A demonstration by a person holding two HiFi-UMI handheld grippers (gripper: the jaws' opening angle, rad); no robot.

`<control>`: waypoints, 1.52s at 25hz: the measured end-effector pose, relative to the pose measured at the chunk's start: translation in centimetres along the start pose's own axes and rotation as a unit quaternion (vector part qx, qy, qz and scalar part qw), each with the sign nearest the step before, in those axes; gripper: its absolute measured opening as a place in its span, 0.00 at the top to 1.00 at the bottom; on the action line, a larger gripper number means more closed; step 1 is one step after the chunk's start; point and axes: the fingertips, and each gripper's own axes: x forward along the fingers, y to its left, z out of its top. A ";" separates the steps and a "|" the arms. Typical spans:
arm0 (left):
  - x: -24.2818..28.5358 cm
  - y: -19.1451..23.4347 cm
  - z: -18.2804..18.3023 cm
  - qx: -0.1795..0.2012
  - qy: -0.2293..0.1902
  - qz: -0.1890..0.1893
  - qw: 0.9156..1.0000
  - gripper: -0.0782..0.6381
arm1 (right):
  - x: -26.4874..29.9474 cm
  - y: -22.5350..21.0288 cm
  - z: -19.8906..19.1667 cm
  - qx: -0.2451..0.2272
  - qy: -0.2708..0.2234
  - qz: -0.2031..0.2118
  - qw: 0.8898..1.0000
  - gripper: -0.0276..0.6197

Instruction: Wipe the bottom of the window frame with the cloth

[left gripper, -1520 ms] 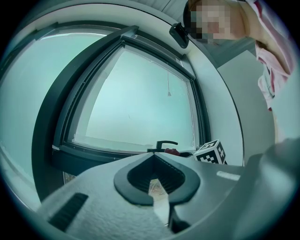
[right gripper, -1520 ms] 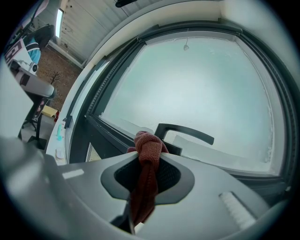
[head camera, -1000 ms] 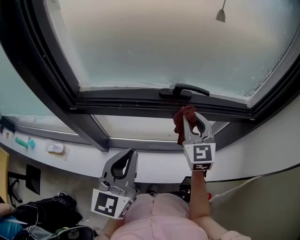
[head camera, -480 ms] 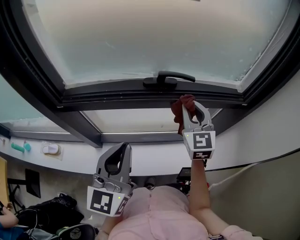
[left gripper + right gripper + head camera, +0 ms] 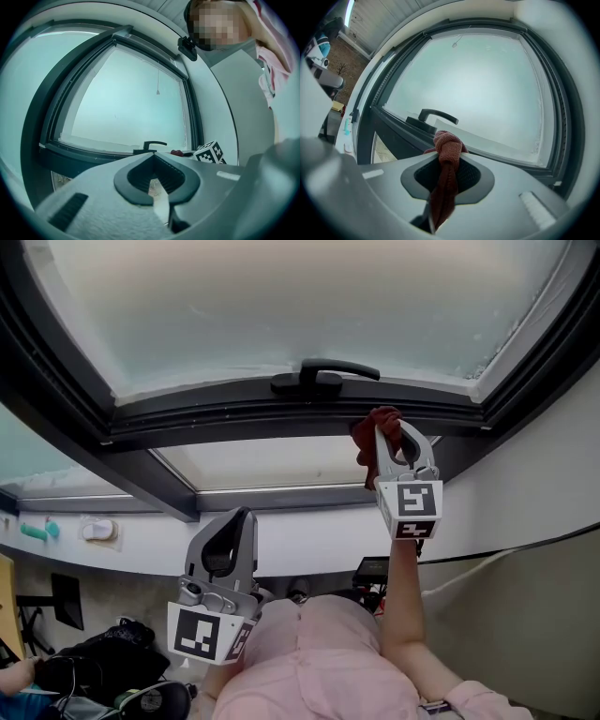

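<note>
A dark red cloth is bunched between the jaws of my right gripper, which is shut on it; in the right gripper view the cloth sticks out past the jaws and hangs down between them. The cloth's tip sits at the dark bottom rail of the window frame, just right of the black window handle. My left gripper hangs lower, below the sill, shut with nothing in it. From the left gripper view I see the handle and the cloth far ahead.
A white sill runs under the frame, with small teal and white items at its left end. A second lower pane lies beneath the rail. A white wall closes the right side. Dark bags lie on the floor at left.
My right gripper with the cloth has shifted a little to the right along the bottom rail, away from the handle. The left gripper has drifted slightly lower.
</note>
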 end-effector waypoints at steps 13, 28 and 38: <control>0.4 -0.6 -0.2 -0.002 0.001 -0.013 1.000 0.89 | -1.3 -5.2 -1.9 -0.003 0.025 -0.055 0.998 0.85; 0.0 -0.2 -0.1 -0.001 0.001 -0.012 1.000 0.89 | -3.1 -11.3 -4.1 0.007 0.052 -0.129 0.990 0.85; 0.3 -0.4 0.0 0.000 0.002 -0.013 1.000 0.89 | -4.5 -16.3 -5.8 0.023 0.071 -0.181 0.981 0.85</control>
